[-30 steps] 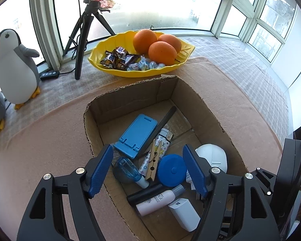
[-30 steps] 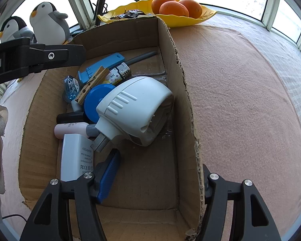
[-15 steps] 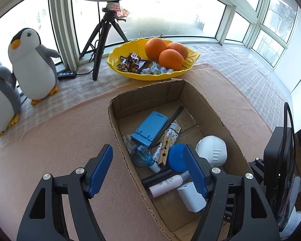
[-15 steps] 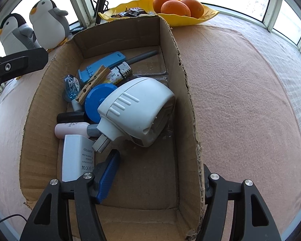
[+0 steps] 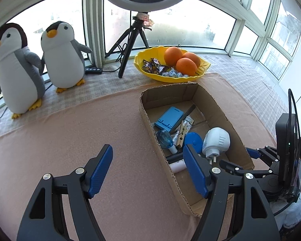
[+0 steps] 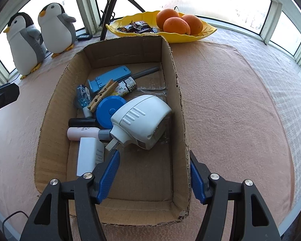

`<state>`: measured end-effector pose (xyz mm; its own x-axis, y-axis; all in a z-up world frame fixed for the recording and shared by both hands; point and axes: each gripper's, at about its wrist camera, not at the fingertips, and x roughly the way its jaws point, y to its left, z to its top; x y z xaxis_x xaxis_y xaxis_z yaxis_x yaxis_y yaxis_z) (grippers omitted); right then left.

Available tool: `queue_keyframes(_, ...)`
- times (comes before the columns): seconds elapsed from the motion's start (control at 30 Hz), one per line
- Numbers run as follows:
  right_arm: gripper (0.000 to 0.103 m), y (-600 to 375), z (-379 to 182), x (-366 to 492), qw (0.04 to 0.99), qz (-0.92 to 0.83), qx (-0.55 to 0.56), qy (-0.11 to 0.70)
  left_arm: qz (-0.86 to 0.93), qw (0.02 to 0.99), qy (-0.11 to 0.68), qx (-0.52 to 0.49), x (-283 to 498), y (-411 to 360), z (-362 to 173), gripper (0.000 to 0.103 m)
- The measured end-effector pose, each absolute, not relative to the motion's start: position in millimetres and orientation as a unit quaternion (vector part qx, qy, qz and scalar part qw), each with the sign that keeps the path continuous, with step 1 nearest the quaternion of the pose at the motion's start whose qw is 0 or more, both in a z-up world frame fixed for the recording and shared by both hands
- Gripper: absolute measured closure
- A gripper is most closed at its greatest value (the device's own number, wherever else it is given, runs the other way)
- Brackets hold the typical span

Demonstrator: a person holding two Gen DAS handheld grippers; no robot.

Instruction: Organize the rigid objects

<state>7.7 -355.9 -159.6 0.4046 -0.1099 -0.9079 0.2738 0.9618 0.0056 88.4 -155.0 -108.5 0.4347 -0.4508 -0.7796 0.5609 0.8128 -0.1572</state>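
Observation:
An open cardboard box (image 6: 176, 92) on the pink cloth holds several rigid items: a white plug-in device (image 6: 142, 120), a blue round disc (image 6: 108, 112), a white charger (image 6: 89, 156), a pink tube (image 6: 82, 133), a wooden clothespin (image 6: 102, 96) and a blue phone stand (image 6: 110, 76). My right gripper (image 6: 152, 172) hangs open and empty over the box's near end. Its left finger is inside the box and its right finger outside the right wall. My left gripper (image 5: 148, 168) is open and empty above bare cloth, left of the box (image 5: 150, 124).
A yellow bowl (image 5: 148, 74) with oranges and wrapped sweets stands behind the box. Two plush penguins (image 5: 62, 56) and a tripod (image 5: 128, 52) with a ring light line the window sill. My right gripper's black body (image 5: 260, 160) sits at the box's right side.
My left gripper has drawn back and leftward, up out of the box, and now sits over the cloth. The right gripper rose slightly; the box contents have not moved.

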Motion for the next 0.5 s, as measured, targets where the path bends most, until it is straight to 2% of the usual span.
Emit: queue_keyframes(0.5, 0.042, -308, -71, -46, 0.886, -0.083, 0.050, 0.453, -0.263, 0.885, 0.382, 0.043, 28, -98, -42, 0.030)
